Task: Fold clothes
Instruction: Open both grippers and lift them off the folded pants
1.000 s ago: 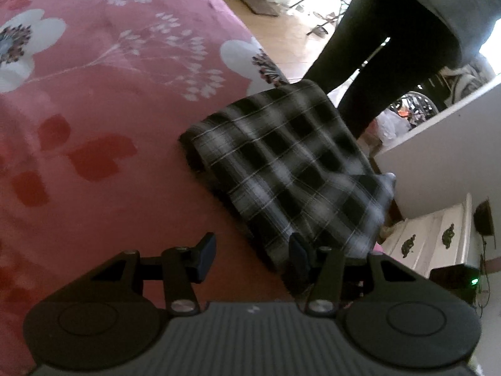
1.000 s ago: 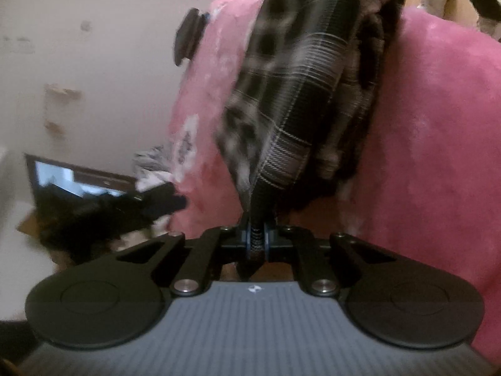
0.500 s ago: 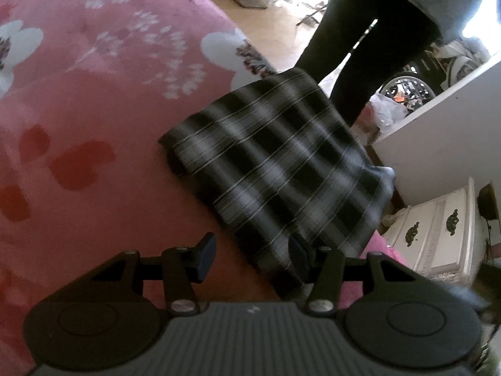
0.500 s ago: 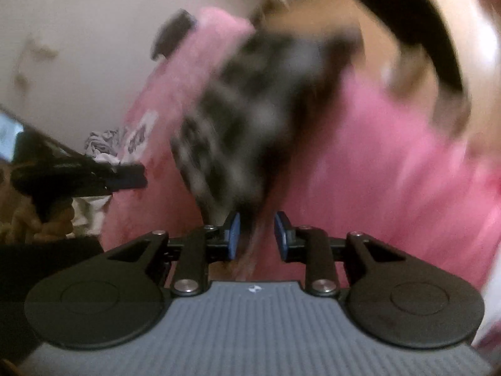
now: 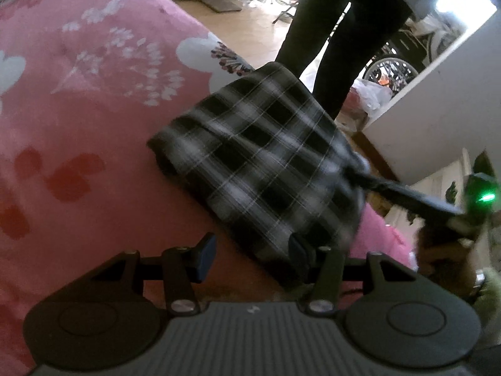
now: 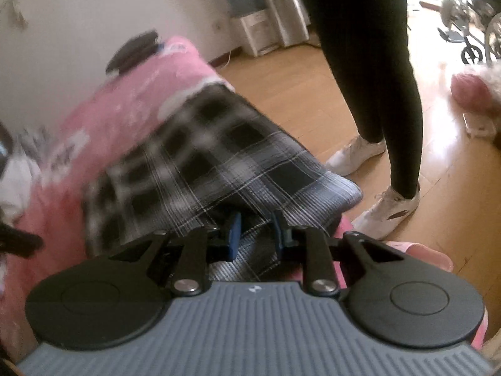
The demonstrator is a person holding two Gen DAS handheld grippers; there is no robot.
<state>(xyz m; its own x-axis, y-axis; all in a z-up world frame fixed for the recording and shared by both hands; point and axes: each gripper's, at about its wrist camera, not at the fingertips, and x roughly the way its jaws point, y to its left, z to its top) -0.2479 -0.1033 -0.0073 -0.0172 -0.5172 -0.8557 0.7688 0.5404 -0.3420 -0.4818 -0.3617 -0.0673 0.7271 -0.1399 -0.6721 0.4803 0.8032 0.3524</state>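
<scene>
One folded plaid garment lies at the edge of the pink bedspread. Two grippers flank it: the left gripper has its jaws spread wide and empty, and the right gripper has its jaws apart around the garment's near edge.

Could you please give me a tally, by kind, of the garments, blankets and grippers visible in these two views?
Plaid garments: 1, the folded black-and-white plaid garment on the bed.
Blankets: 1, the pink floral blanket under it.
Grippers: 2, the left gripper and the right gripper, both open.
Total: 4.
</scene>
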